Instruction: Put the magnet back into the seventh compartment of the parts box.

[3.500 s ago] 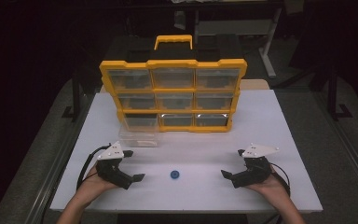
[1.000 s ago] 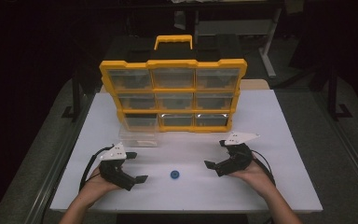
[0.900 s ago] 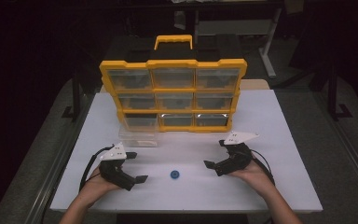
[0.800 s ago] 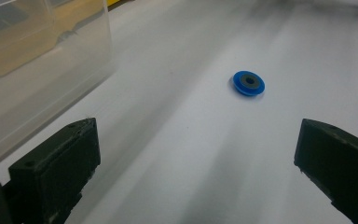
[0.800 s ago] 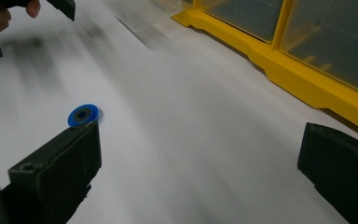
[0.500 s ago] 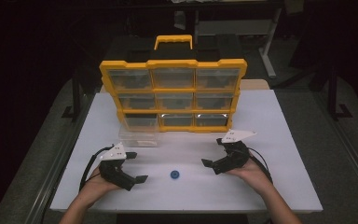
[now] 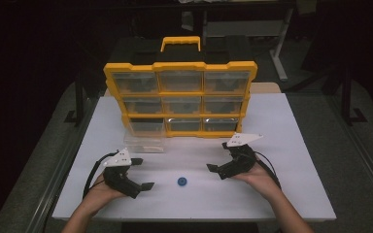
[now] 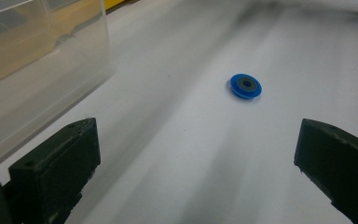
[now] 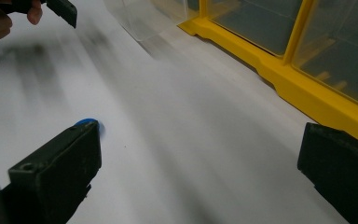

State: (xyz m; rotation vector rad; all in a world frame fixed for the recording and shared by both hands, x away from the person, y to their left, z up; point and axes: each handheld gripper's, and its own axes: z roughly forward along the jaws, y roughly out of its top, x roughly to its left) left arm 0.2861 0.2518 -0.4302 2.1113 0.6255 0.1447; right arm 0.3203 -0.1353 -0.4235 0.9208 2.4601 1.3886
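A small blue disc (image 7: pixel 182 181) with a dark centre lies flat on the white table (image 7: pixel 296 141), between the two hands. My left gripper (image 7: pixel 143 173) rests at the front left, open and holding nothing; in the left gripper view the blue disc (image 8: pixel 245 86) lies ahead and to the right of the left gripper (image 8: pixel 196 154). My right gripper (image 7: pixel 218 156) hovers just right of the disc, open and holding nothing. In the right gripper view the blue disc (image 9: pixel 89 122) peeks out behind one jaw of the right gripper (image 9: pixel 200 158).
A yellow drawer organizer (image 7: pixel 180 97) with clear drawers stands upright at the back of the table. One clear drawer (image 7: pixel 144 138) sticks out at its lower left, close to the left gripper. The same organizer (image 9: pixel 279 79) runs along the right gripper's far side.
My right gripper has moved left and slightly forward, from the front right toward the blue disc. The left gripper and the disc have stayed put.
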